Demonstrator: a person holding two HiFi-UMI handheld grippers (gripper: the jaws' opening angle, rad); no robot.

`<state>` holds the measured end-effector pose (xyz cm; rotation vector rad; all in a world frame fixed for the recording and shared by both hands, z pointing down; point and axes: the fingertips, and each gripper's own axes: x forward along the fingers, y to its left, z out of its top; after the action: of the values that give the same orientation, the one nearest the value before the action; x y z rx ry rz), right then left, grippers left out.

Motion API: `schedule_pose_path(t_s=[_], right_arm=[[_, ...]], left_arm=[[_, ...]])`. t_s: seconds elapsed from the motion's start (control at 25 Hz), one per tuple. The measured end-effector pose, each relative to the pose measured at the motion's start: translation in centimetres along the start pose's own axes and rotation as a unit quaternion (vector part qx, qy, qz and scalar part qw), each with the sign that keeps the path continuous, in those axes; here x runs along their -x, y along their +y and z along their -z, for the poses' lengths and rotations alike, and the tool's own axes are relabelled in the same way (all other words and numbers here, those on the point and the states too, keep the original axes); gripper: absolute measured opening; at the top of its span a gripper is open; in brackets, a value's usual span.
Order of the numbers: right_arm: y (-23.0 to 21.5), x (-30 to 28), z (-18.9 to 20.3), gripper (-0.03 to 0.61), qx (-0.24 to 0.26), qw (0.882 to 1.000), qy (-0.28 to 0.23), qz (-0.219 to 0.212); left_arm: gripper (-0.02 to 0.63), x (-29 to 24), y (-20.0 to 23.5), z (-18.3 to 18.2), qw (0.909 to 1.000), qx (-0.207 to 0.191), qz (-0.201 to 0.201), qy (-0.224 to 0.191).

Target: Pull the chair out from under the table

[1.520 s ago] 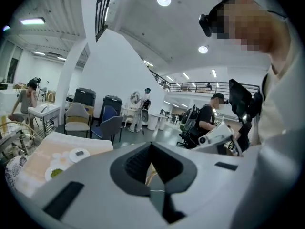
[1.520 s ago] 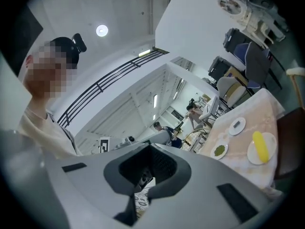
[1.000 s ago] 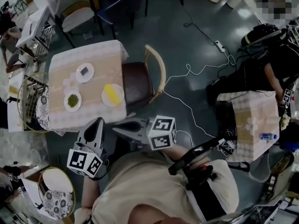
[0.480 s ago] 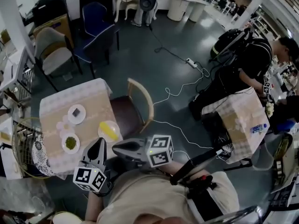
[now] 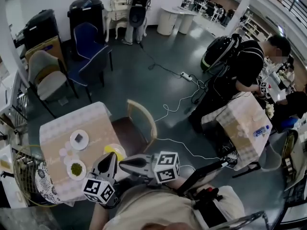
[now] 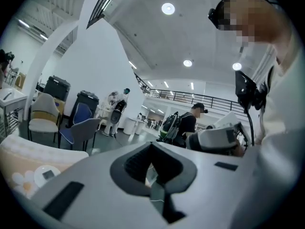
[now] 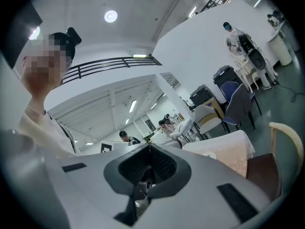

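Note:
The chair (image 5: 130, 134) has a dark brown seat and a curved wooden back (image 5: 145, 119). It stands at the right side of a small cloth-covered table (image 5: 91, 121), its seat partly under the edge. Both grippers hover close to my body near the table's near corner, a short way from the chair. My left gripper (image 5: 111, 156) is shut and empty; its view shows the table edge (image 6: 19, 151). My right gripper (image 5: 123, 163) points left, shut and empty. The chair back (image 7: 287, 144) and table (image 7: 228, 151) show in the right gripper view.
Three plates lie on the table, one with a yellow item (image 5: 114, 152). A blue chair (image 5: 91, 44) and a beige chair (image 5: 45, 75) stand behind. White cables (image 5: 177, 104) trail across the floor. A person (image 5: 240, 68) stands by a second table (image 5: 244, 123) on the right.
The head view has tipped up, so the table and chair sit lower and further left in the picture. Both grippers stayed shut and empty in front of my body, now at the table's corner.

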<state>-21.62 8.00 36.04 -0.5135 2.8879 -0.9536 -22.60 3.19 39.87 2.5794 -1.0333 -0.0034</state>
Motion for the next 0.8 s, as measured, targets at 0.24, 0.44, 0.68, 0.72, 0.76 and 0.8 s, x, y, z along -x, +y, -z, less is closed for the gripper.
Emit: schedule_pose_path(t_s=[0.24,0.44,0.68,0.72,0.76,0.8], right_arm=[[-0.6,-1.8,1.6,0.009,-0.024,1.0,0.011,0.014],[-1.3,-1.8,1.8,0.009,-0.008,0.998,0.028,0.052],[-3.8,-1.8,1.0,0.01,-0.022,0.998,0.031,0.057],[-4.3,-1.7,1.0,0.009,-0.028,0.997,0.034,0.056],[-4.7,-1.6,0.9,0.009,-0.031,0.997,0.037,0.053],[-5.1,-1.4,0.7,0.009,-0.032,0.997,0.04,0.049]], left_arm=[[0.005,1.2,1.9,1.3,0.9997,0.014,0.005,0.018],[0.005,0.5,3.0,1.2,0.9999,0.011,0.008,0.008],[0.005,0.1,4.7,0.4,0.9995,0.018,-0.021,0.017],[0.005,0.1,4.8,0.6,0.9993,0.018,-0.027,0.021],[0.005,0.0,4.8,0.7,0.999,0.018,-0.034,0.024],[0.005,-0.3,4.7,0.8,0.9987,0.018,-0.04,0.027]])
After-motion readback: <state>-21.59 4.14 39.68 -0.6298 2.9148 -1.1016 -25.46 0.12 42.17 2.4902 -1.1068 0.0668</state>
